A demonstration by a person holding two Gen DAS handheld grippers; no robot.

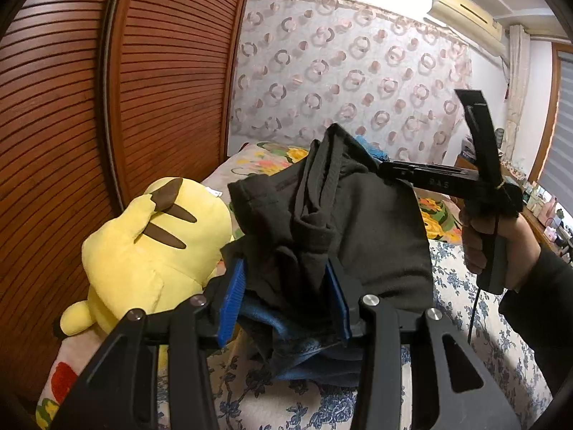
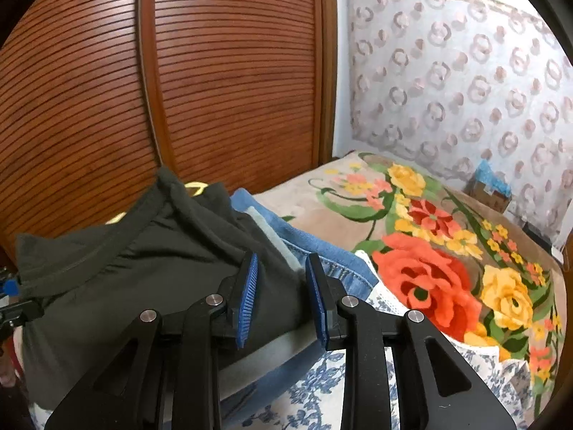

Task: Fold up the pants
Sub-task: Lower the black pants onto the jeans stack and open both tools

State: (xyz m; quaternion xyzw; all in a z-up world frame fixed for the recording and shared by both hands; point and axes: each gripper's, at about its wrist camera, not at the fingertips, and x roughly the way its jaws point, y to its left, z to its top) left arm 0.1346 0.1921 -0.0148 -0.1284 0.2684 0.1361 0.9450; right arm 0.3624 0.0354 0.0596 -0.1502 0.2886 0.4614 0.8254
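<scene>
The dark grey pants hang bunched above the bed. My left gripper is closed on a thick bundle of their fabric between its blue pads. My right gripper shows in the left wrist view, gripping the pants' far upper edge. In the right wrist view the pants spread to the left and my right gripper has pants fabric between its blue pads. Blue jeans lie under the pants.
A yellow plush toy lies at the bed's left edge by the brown slatted wardrobe doors. A floral blanket covers the far bed, a blue-flowered sheet the near part. A box sits by the patterned wall.
</scene>
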